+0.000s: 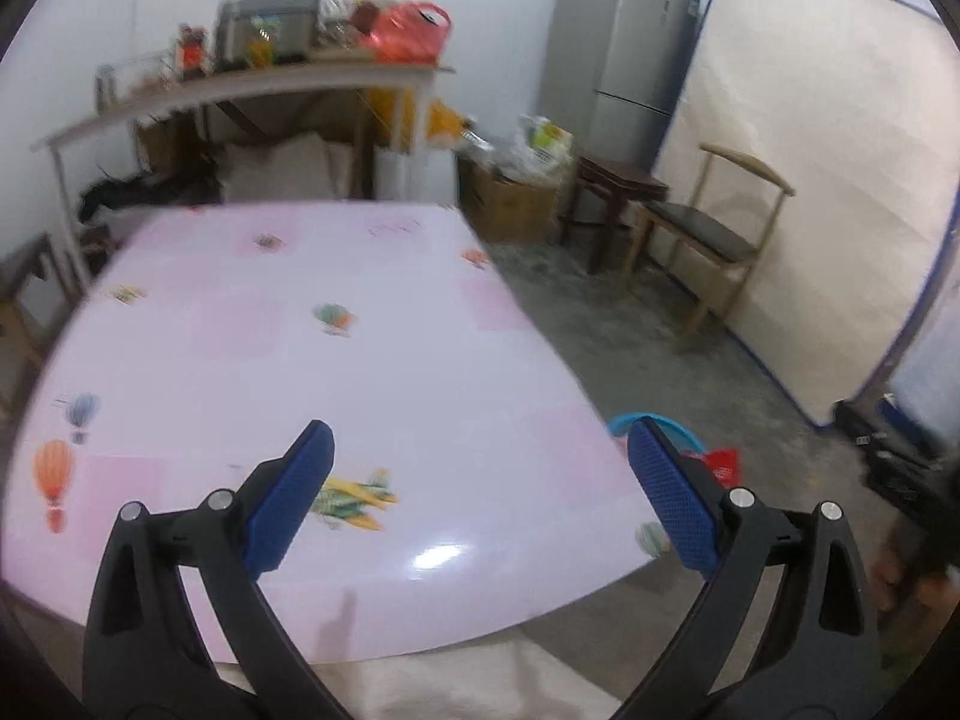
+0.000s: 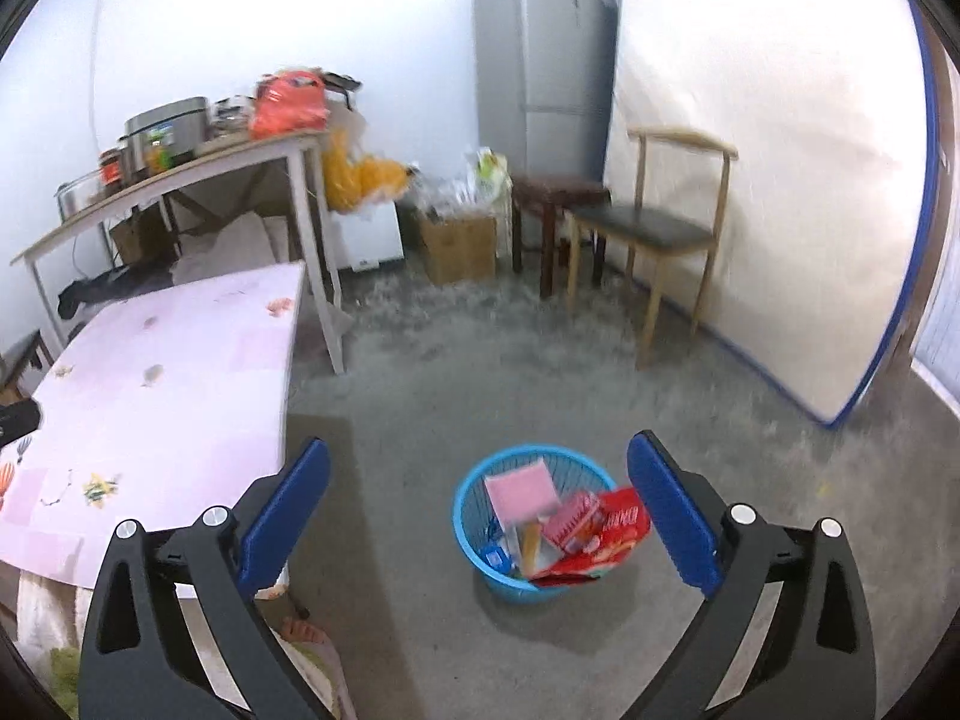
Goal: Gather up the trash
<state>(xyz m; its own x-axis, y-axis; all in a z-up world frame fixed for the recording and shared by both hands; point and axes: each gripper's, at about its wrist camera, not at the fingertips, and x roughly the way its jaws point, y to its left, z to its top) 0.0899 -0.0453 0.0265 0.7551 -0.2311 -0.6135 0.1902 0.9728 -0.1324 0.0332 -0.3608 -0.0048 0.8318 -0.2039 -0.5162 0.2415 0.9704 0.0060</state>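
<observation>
My left gripper (image 1: 480,480) has its blue fingers (image 1: 294,498) spread wide with nothing between them; they hang over the near end of the pink table (image 1: 360,360). My right gripper (image 2: 480,498) is just as wide apart, its blue fingers (image 2: 672,516) empty too, and it hangs over the grey floor (image 2: 480,360) beside the table.

Between the right fingers, down on the floor, I see the blue basket (image 2: 474,546). It stands upright, near the table's corner but apart from it. Inside it sits the trash: a pink square pad (image 2: 519,492) leaning near the back rim, a pink striped packet (image 2: 570,525), a red wrapper (image 2: 624,528) sticking out over the right rim, and some blue and white scraps lower down that I cannot tell apart. From the left camera I catch only a bit of that basket's rim (image 1: 630,420) past the table edge, with a red wrapper (image 1: 723,465) showing beside my right-hand finger.

The tabletop bears only its printed balloons and planes.

Further out, a cardboard box (image 2: 459,246) stuffed with clear plastic and bags stands by a dark stool (image 2: 558,192). A wooden chair (image 2: 654,228) sits against a propped mattress (image 2: 780,180), with a grey fridge (image 2: 540,60) in the corner. A side table (image 2: 180,180) carries a metal cooker, jars and an orange bag (image 2: 288,102).
</observation>
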